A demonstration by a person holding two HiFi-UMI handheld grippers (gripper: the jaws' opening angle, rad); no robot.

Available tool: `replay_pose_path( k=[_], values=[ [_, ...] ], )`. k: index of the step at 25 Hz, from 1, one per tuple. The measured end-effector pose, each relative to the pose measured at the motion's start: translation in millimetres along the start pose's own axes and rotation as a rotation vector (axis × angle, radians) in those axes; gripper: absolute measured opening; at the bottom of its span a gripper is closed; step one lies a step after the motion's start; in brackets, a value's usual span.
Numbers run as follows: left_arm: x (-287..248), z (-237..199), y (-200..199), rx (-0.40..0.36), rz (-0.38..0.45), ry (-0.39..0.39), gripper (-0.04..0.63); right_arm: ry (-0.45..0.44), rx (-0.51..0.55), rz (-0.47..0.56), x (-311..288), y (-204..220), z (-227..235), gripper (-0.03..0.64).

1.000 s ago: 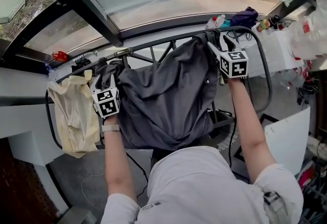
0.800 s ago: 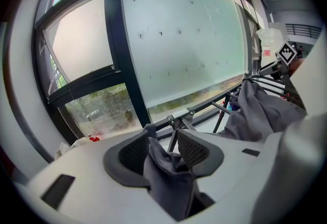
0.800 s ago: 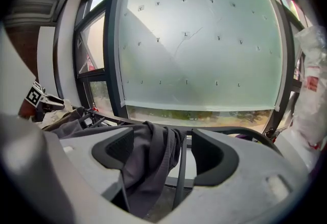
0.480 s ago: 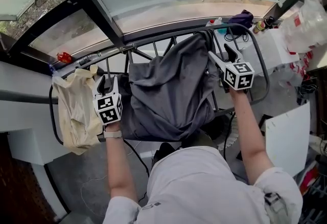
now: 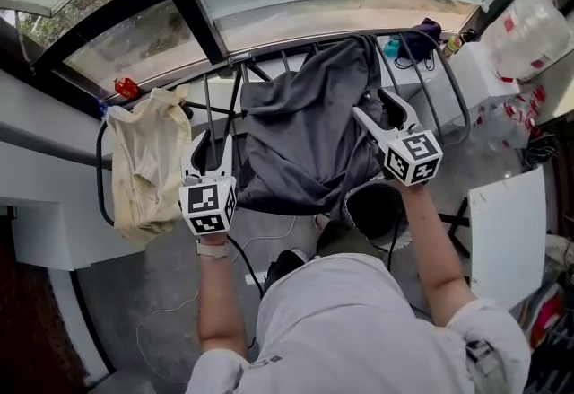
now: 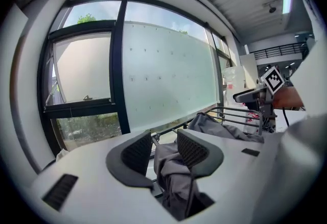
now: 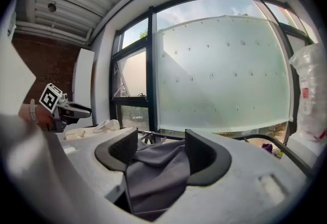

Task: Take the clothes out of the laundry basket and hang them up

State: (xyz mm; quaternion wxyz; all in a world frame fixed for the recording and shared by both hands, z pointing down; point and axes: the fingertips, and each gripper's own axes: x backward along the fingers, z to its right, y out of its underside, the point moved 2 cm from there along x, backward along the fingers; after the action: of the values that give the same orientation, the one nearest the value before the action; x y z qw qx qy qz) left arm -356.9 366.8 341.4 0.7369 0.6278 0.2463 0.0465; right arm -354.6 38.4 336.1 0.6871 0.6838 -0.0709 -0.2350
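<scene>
A dark grey garment (image 5: 309,136) hangs draped over the metal drying rack (image 5: 453,87) by the window. A cream garment (image 5: 148,159) hangs on the rack's left end. My left gripper (image 5: 213,144) hovers between the two garments, just left of the grey one. Its jaws stand apart and are closing a little, and the grey cloth (image 6: 171,167) shows beyond them, unpressed. My right gripper (image 5: 377,107) hovers over the grey garment's right edge. Its jaws are wide and closing, with grey cloth (image 7: 158,167) visible past them and no pad pressing on it.
A frosted window with a dark frame (image 5: 193,6) runs behind the rack. A round tub (image 5: 377,208) sits on the floor under the grey garment. A white board (image 5: 507,235) leans at the right, and a plastic bag (image 5: 529,24) and small clutter sit at the far right.
Both grippers have let go of the grey garment's top corners and drawn back toward the person. The garment stays draped on the rack.
</scene>
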Motion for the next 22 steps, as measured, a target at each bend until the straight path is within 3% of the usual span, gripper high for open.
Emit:
replay_pose_path(
  k=[5,8,12,18,22],
  values=[
    [64,25,0,0.020,0.079,0.036,0.119,-0.076,0.031,0.043,39,-1,-69,0.224],
    [99,33,5,0.043,0.115,0.046,0.060,-0.115,0.037,0.065,60,1,-108,0.138],
    [140,39,17,0.066,0.140,0.049,0.029,-0.169,0.036,0.086,83,7,-158,0.063],
    [188,48,31,0.077,0.192,0.089,0.007,-0.244,0.099,0.109,107,18,-225,0.057],
    [208,49,45,0.074,0.183,0.092,0.002,-0.276,0.116,0.107,117,26,-251,0.057]
  ],
)
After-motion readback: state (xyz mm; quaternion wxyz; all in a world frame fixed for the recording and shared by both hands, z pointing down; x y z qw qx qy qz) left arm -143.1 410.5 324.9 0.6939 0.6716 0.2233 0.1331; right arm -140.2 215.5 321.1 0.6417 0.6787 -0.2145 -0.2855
